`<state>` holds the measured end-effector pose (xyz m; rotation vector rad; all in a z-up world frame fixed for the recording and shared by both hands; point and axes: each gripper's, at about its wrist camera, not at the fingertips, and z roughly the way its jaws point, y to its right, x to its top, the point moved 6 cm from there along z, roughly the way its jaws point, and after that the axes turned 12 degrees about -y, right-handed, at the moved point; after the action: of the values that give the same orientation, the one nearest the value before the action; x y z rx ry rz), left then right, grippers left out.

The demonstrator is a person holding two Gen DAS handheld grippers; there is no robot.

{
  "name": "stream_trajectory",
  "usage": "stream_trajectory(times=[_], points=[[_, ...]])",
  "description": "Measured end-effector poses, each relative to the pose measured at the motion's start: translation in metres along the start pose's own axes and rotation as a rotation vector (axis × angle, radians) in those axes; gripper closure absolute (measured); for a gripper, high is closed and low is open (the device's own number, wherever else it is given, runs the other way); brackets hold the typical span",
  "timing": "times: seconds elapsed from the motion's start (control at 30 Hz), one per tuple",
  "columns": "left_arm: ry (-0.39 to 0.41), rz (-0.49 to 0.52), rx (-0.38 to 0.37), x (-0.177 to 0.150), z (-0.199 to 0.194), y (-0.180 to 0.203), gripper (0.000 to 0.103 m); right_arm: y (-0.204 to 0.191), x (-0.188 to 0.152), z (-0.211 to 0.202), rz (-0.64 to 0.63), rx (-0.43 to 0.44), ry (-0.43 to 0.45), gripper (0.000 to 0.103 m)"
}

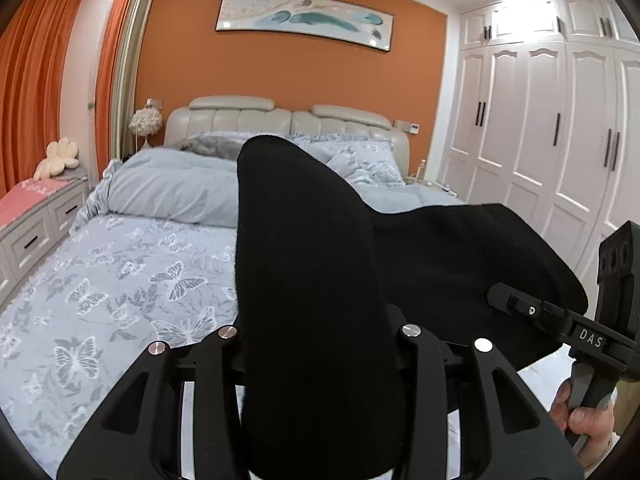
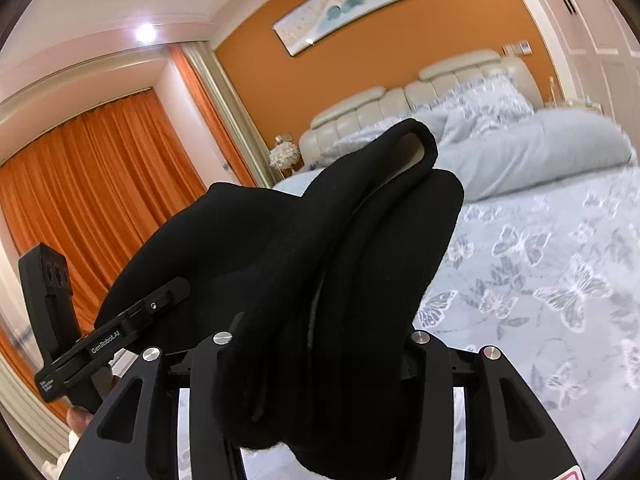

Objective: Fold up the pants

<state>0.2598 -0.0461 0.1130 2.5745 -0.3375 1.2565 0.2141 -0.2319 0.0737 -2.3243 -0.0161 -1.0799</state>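
Observation:
The black pants [image 1: 304,220] hang bunched in the air above the bed, stretched between both grippers. In the left wrist view my left gripper [image 1: 320,320] is shut on a thick fold that rises over its fingers and hides the fingertips. At the right edge of that view my right gripper [image 1: 500,296] clamps the other end of the cloth, with a hand [image 1: 588,420] on its handle. The right wrist view shows the pants [image 2: 360,240] rolled thick between the jaws of my right gripper [image 2: 320,332], a looped hem sticking up. My left gripper [image 2: 176,286] bites the fabric at the left.
Below lies a bed with a grey butterfly-print sheet [image 1: 120,280] [image 2: 560,280] and a pale blue duvet [image 1: 168,188] folded toward the headboard. White wardrobe doors [image 1: 540,120] stand on the right, a grey drawer bench [image 1: 36,220] and orange curtains [image 2: 80,180] on the left.

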Motion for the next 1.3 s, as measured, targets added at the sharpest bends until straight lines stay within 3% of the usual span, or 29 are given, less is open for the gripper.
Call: stream_trajectory(times=[0.2,0.33,0.4,0.43,0.47,0.5,0.53,0.57,0.63,0.67,0.7,0.77,0.87,0.93,0.97,1.03,1.07,1.1,1.17,1.23,1.3], points=[[-0.098,-0.044,0.039,-0.037,0.099,-0.031,0.064,0.061,-0.023,0.093,0.049,-0.026,-0.091,0.06],[-0.202,-0.066,0.059,-0.087,0.179,-0.057,0.064,0.102,-0.058,0.156,0.081,-0.062,-0.187,0.058],[-0.292,-0.084,0.072,-0.116,0.216,-0.069,0.062,0.128,-0.088,0.193,0.099,-0.11,-0.285,0.048],[-0.345,-0.1,0.09,-0.133,0.233,-0.077,0.051,0.136,-0.101,0.204,0.105,-0.132,-0.334,0.04],[-0.364,-0.125,0.1,-0.144,0.24,-0.084,0.043,0.148,-0.115,0.21,0.135,-0.111,-0.356,0.038],[-0.35,-0.162,0.087,-0.153,0.24,-0.091,0.03,0.153,-0.116,0.202,0.176,-0.05,-0.325,0.032],[-0.318,-0.201,0.078,-0.155,0.229,-0.102,0.019,0.16,-0.116,0.19,0.218,-0.06,-0.356,0.028],[-0.317,-0.206,0.099,-0.153,0.216,-0.11,0.018,0.164,-0.115,0.182,0.225,-0.091,-0.365,0.025],[-0.302,-0.169,0.131,-0.143,0.187,-0.119,0.019,0.166,-0.105,0.14,0.199,-0.195,-0.297,0.025],[-0.261,-0.16,0.159,-0.133,0.169,-0.122,0.02,0.163,-0.099,0.127,0.18,-0.235,-0.262,0.032],[-0.2,-0.158,0.188,-0.121,0.151,-0.124,0.02,0.151,-0.088,0.109,0.13,-0.271,-0.199,0.049],[-0.138,-0.163,0.193,-0.097,0.133,-0.118,0.02,0.119,-0.068,0.102,0.05,-0.257,-0.179,0.064],[-0.168,-0.208,0.15,-0.069,0.145,-0.098,0.012,0.067,-0.047,0.133,-0.04,-0.197,-0.202,0.066],[-0.232,-0.194,0.181,-0.067,0.178,-0.085,0.011,0.055,-0.046,0.178,-0.089,-0.246,-0.253,0.067],[-0.287,-0.167,0.199,-0.075,0.2,-0.081,0.011,0.061,-0.048,0.19,-0.091,-0.281,-0.271,0.069],[-0.425,-0.106,0.302,-0.106,0.25,-0.086,0.01,0.106,-0.064,0.222,-0.05,-0.441,-0.331,0.073],[-0.458,-0.088,0.312,-0.118,0.267,-0.091,0.009,0.137,-0.078,0.231,0.015,-0.403,-0.342,0.073],[-0.418,-0.099,0.254,-0.13,0.273,-0.095,0.008,0.147,-0.078,0.223,0.045,-0.321,-0.287,0.079],[-0.371,-0.139,0.209,-0.132,0.264,-0.1,0.008,0.153,-0.078,0.212,0.092,-0.272,-0.275,0.082],[-0.383,-0.137,0.217,-0.13,0.253,-0.099,0.008,0.142,-0.079,0.201,0.066,-0.327,-0.306,0.082],[-0.377,-0.101,0.266,-0.126,0.238,-0.093,0.01,0.13,-0.079,0.185,0.047,-0.412,-0.321,0.073]])
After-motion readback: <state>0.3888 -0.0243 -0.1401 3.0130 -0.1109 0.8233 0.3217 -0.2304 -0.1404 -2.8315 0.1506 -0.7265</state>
